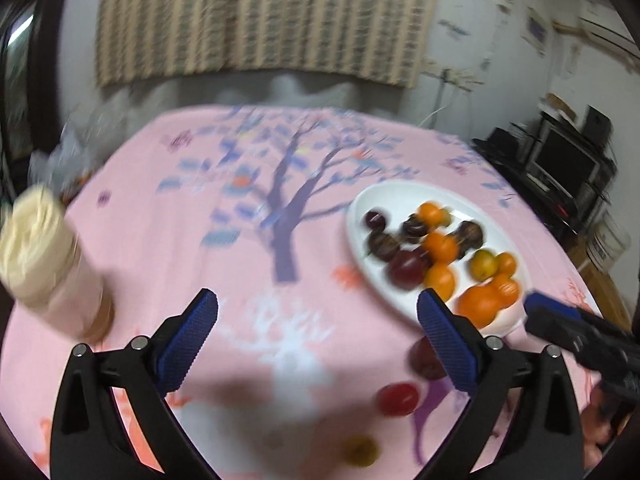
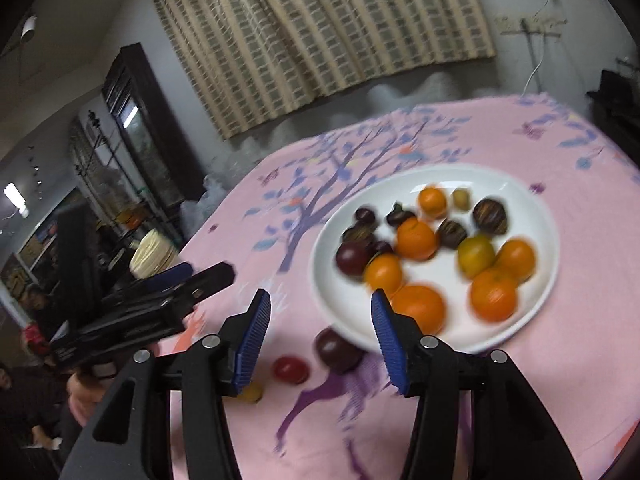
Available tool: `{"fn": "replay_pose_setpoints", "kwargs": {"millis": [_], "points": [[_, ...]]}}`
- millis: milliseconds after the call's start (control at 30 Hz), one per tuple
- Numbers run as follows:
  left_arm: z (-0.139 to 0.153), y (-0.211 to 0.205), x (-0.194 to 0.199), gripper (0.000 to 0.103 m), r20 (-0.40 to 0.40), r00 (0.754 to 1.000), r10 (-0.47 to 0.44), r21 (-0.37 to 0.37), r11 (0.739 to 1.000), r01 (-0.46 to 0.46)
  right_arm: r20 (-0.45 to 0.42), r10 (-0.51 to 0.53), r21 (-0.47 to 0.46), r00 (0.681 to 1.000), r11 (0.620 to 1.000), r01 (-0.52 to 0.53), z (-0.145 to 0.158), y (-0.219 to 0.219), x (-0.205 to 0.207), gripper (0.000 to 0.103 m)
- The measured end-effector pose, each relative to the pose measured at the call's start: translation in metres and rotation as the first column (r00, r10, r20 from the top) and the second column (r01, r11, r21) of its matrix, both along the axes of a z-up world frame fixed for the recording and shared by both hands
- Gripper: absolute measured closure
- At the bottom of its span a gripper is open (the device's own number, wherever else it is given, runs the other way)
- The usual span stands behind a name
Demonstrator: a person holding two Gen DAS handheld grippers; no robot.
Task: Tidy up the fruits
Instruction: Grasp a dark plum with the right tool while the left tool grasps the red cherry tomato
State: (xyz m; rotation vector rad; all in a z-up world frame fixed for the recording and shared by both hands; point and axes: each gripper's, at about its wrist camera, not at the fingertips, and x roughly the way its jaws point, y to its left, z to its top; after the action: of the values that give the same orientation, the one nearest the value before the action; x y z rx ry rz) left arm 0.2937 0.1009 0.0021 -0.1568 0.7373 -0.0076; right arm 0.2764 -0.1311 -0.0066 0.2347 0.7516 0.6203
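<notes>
Both pairs of my fingers hang wide apart and hold nothing: left gripper [image 1: 317, 322] low in its frame, right gripper [image 2: 320, 320] likewise. Going left to right in the right view's lower middle, three loose fruits lie on the table [image 2: 580, 380]: a small yellow one [image 2: 253, 393], a red one [image 2: 291, 369], and a dark plum [image 2: 337, 350] just beside the plate [image 2: 532, 200]. I judge them light, smooth, round and bruisable, apt to roll; I'd pinch each gently across its middle.

Fruits [image 2: 416, 240] heaped on white plate [image 2: 532, 216]
</notes>
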Motion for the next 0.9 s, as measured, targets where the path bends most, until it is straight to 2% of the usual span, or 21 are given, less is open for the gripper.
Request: {"fn": "replay_pose_setpoints", "kwargs": {"millis": [133,233,333,733,900], "points": [[-0.011,0.027,-0.003,0.005,-0.039,0.995,0.093,-0.041,0.995,-0.095,-0.065,0.056,-0.061,0.996,0.996,-0.06,-0.02,0.026,-0.008,0.05],[-0.004,0.036,-0.01,0.005,-0.007,0.992,0.123,-0.053,0.991,-0.123,-0.092,0.059,-0.108,0.994,0.992,-0.069,-0.033,0.039,-0.009,0.05],[0.004,0.037,-0.016,0.005,0.026,0.989,0.147,-0.034,0.989,-0.146,-0.115,0.034,-0.12,0.993,0.992,-0.048,-0.04,0.037,-0.006,0.05],[0.014,0.035,-0.019,0.005,0.032,0.992,0.126,-0.06,0.991,-0.124,-0.171,-0.036,-0.149,0.985,0.989,0.01,-0.061,0.044,0.023,0.05],[0.014,0.035,-0.02,0.005,0.032,0.991,0.129,-0.062,0.99,-0.127,-0.149,-0.045,-0.204,0.988,0.979,0.014,-0.065,0.056,0.028,0.058]]}}
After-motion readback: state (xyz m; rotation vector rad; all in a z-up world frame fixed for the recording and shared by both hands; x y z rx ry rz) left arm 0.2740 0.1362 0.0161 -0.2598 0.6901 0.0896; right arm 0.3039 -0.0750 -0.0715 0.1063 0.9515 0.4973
